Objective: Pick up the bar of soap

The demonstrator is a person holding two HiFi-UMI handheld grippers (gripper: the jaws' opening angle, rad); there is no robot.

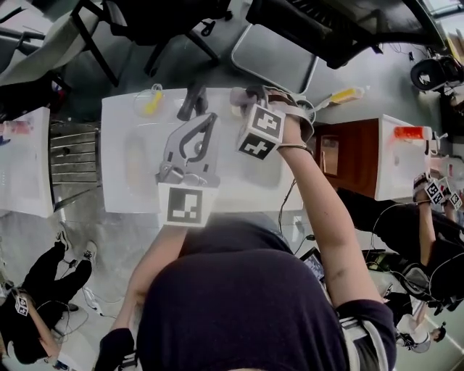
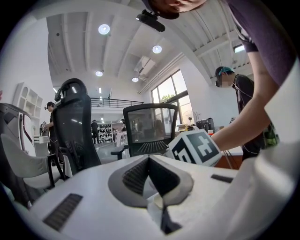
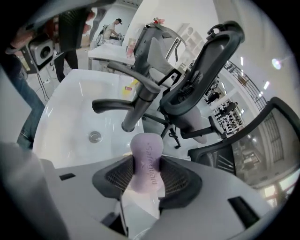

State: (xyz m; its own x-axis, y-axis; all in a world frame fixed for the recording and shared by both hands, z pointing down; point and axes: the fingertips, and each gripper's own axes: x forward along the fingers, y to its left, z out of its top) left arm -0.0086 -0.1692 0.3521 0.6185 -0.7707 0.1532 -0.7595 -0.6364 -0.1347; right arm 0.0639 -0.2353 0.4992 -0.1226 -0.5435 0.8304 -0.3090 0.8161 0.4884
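Observation:
The lilac bar of soap (image 3: 146, 162) stands upright between the pads of my right gripper (image 3: 146, 174), which is shut on it. It is held above the white sink basin (image 3: 70, 117), close to the grey faucet (image 3: 139, 101). In the head view my right gripper (image 1: 245, 96) reaches over the back rim of the sink (image 1: 123, 145), and I cannot make out the soap there. My left gripper (image 1: 207, 121) hovers over the sink beside the faucet (image 1: 192, 101). Its jaws (image 2: 149, 160) are shut with nothing between them, and they point up at the office chairs.
A drain (image 3: 94, 136) sits in the basin floor. A yellow item (image 1: 152, 102) lies at the sink's back left, another (image 1: 345, 94) on the right. Office chairs (image 1: 145, 22) stand behind the sink. A brown cabinet (image 1: 351, 156) is to the right. Other people stand nearby.

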